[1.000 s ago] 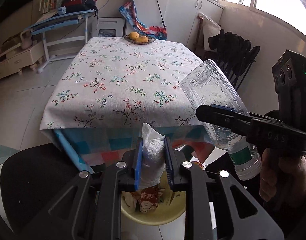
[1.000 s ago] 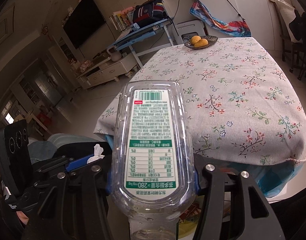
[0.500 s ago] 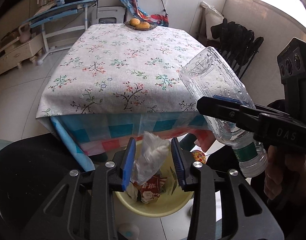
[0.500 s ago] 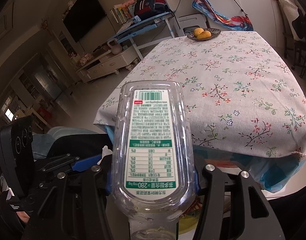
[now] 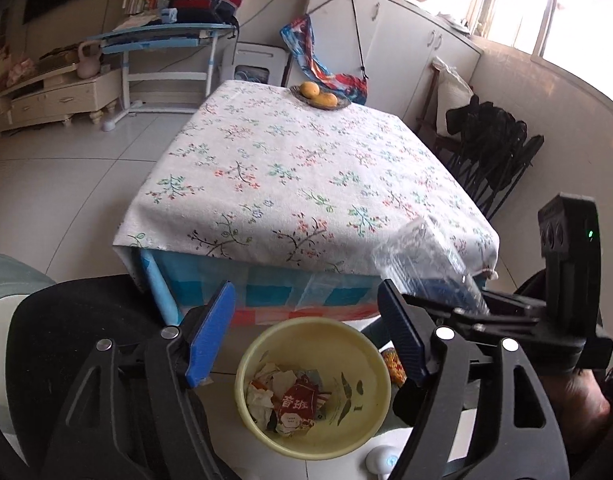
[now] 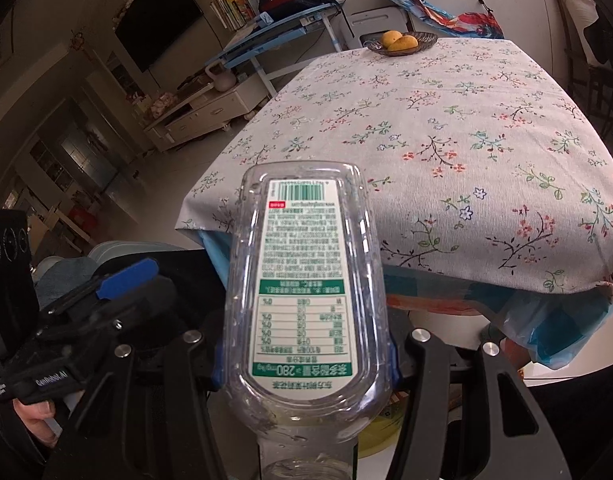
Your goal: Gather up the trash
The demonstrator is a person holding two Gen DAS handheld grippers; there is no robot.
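Observation:
My left gripper [image 5: 305, 294] hangs over a yellow bin [image 5: 370, 364] on the floor. Its blue-padded jaws are opening and nothing is between them. In the bin lie crumpled white tissue [image 5: 262, 394] and a red wrapper [image 5: 296, 404]. My right gripper [image 6: 304, 356] is shut on a clear plastic bottle [image 6: 304, 280] with a green and white label, neck pointing down toward me. In the left wrist view the bottle [image 5: 422, 260] and the right gripper [image 5: 466, 316] sit just right of the bin. The left gripper's blue pad [image 6: 126, 278] shows at lower left of the right wrist view.
A table with a floral cloth [image 5: 298, 168] stands just beyond the bin, with a plate of yellow fruit [image 5: 320, 98] at its far edge. A black chair seat [image 5: 66, 320] is at the left. Folded black chairs [image 5: 494, 152] lean at the right. A small white object [image 5: 380, 460] lies by the bin.
The left jaws have spread wide and the white tissue they held has dropped into the yellow bin. The right gripper has sunk a little, still holding the bottle.

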